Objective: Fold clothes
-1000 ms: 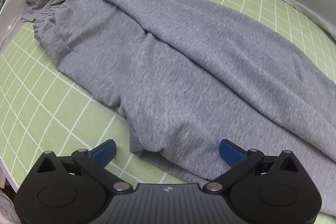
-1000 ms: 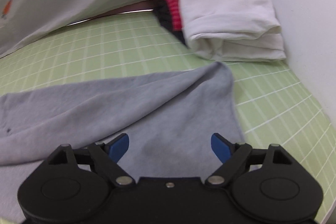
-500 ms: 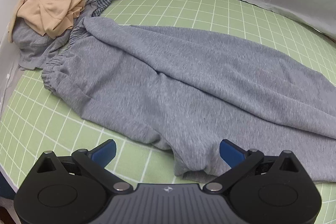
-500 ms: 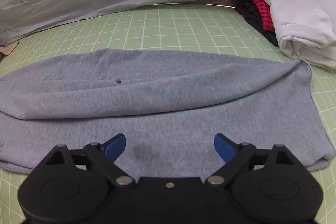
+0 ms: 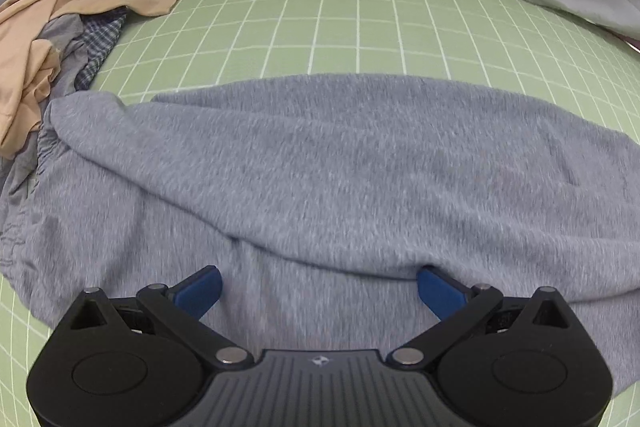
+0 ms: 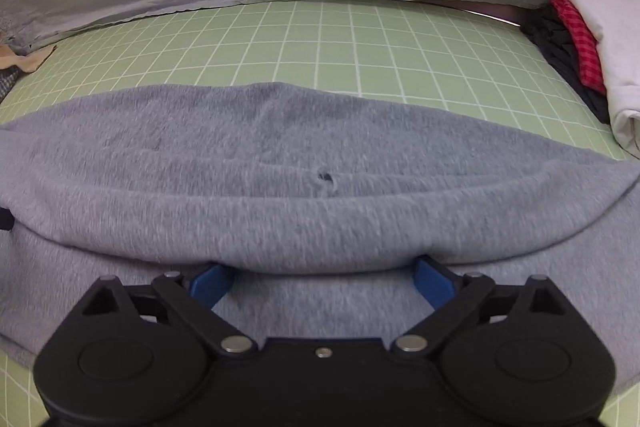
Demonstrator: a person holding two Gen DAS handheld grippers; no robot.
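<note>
Both grippers, left gripper point(image 5: 318, 285) wide and right gripper point(image 6: 322, 279) opening, empty, straddle the trousers' point(image 5: 340, 167) fold near the mat's point(image 5: 340, 23) front edge, likely to pinch it.

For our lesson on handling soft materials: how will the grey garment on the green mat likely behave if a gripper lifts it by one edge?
The grey garment would probably droop and stretch out, since it already lies in soft rolls. Its fuzzy knit likely grips the green mat, so pushing should bunch it rather than slide it.

Heather-grey trousers point(image 5: 340, 167) on green white-gridded mat point(image 5: 340, 27).
</note>
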